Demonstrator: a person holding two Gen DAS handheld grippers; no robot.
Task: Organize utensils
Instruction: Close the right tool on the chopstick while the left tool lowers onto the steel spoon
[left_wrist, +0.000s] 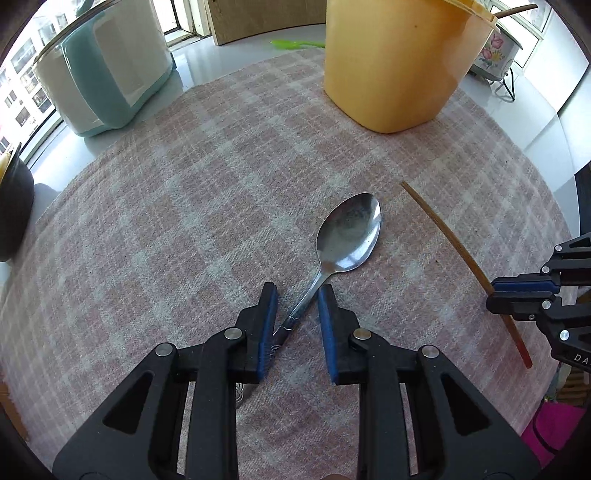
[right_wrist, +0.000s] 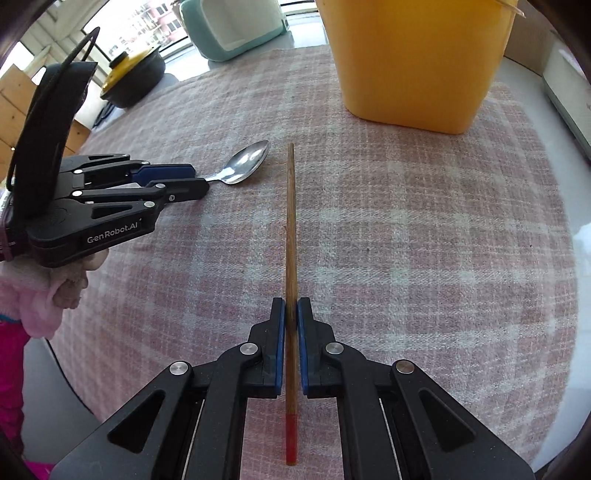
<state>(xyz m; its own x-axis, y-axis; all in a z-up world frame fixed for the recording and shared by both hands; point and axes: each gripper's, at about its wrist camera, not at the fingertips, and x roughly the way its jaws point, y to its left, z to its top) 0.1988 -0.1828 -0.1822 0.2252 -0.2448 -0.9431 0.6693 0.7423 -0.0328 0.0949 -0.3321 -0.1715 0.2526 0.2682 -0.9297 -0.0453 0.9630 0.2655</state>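
A metal spoon (left_wrist: 349, 236) lies on the pink checked cloth (left_wrist: 184, 206), bowl pointing away. My left gripper (left_wrist: 297, 295) is open with its blue pads on either side of the spoon's handle, low over the cloth. The spoon (right_wrist: 247, 162) and left gripper (right_wrist: 195, 181) also show in the right wrist view. My right gripper (right_wrist: 291, 308) is shut on a wooden chopstick (right_wrist: 290, 229) with a red end, which points away along the cloth. The chopstick (left_wrist: 448, 232) and right gripper (left_wrist: 495, 291) also show in the left wrist view. A tall yellow container (left_wrist: 399, 62) stands beyond.
A teal and white appliance (left_wrist: 107, 74) stands at the far left. A black pot with a yellow lid (right_wrist: 133, 77) sits at the left edge. A green utensil (left_wrist: 295, 44) lies on the white counter behind. A flowered pot (left_wrist: 495, 51) stands at the far right.
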